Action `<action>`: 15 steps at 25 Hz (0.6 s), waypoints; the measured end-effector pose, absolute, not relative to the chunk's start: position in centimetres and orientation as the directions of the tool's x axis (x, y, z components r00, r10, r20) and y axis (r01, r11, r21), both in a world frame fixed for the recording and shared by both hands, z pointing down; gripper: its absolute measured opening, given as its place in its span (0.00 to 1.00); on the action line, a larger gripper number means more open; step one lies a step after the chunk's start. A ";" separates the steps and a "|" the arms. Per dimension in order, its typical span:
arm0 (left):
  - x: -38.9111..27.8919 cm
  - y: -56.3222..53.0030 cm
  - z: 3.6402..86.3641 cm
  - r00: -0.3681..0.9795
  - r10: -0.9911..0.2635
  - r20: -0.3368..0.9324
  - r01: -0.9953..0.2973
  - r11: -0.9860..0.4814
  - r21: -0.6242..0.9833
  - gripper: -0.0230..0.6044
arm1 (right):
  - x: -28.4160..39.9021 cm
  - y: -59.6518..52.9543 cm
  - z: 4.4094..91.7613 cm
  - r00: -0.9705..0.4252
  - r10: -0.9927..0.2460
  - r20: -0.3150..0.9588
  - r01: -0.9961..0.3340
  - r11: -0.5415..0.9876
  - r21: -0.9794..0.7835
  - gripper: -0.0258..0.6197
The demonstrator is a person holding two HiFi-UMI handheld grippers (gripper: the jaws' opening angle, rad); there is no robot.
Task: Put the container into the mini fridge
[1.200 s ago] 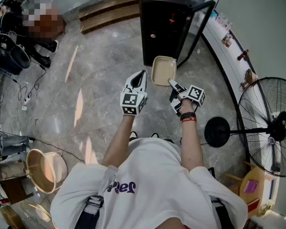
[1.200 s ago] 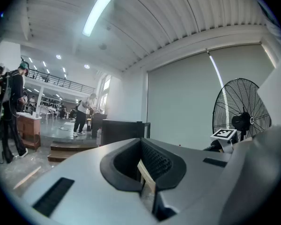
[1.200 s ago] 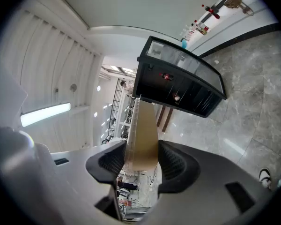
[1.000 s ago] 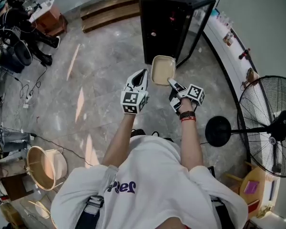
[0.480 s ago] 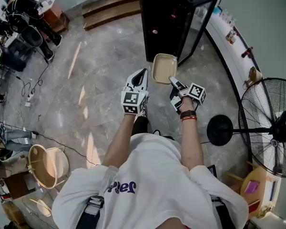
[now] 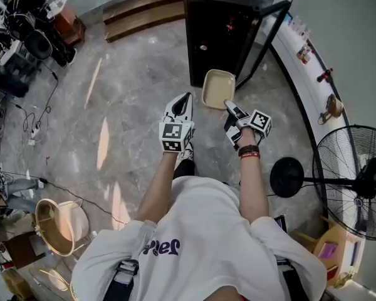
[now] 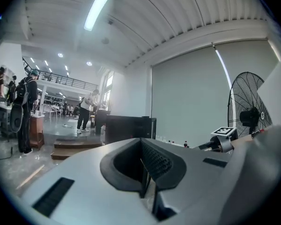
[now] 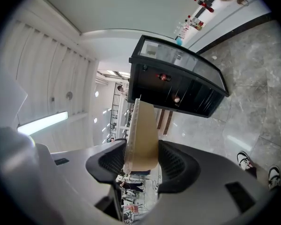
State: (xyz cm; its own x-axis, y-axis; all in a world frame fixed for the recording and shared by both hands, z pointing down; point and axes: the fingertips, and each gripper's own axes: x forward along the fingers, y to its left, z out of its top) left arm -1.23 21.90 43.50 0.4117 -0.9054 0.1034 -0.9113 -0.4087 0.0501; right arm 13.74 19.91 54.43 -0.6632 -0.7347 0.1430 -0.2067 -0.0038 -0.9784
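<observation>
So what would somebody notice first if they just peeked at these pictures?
The tan container jumps out first: the right gripper pinches its near edge and holds it out in the middle of the head view. Just beyond it stands the black mini fridge with its glass door swung open. A big fan stands off to the right.
</observation>
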 end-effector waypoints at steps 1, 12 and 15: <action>-1.5 20.9 43.3 0.413 -0.905 0.103 -0.911 -0.411 0.044 0.07 | 13.5 18.9 54.3 -0.662 -0.736 0.143 -0.209 -0.001 -0.978 0.39; -4.4 8.8 42.6 0.411 -0.906 0.105 -0.911 -0.410 0.031 0.07 | 11.5 7.7 54.1 -0.644 -0.748 0.163 -0.231 -0.013 -0.973 0.39; -4.5 6.4 42.5 0.426 -0.898 0.106 -0.904 -0.426 0.031 0.07 | 11.2 5.5 54.1 -0.635 -0.753 0.171 -0.235 -0.023 -0.972 0.39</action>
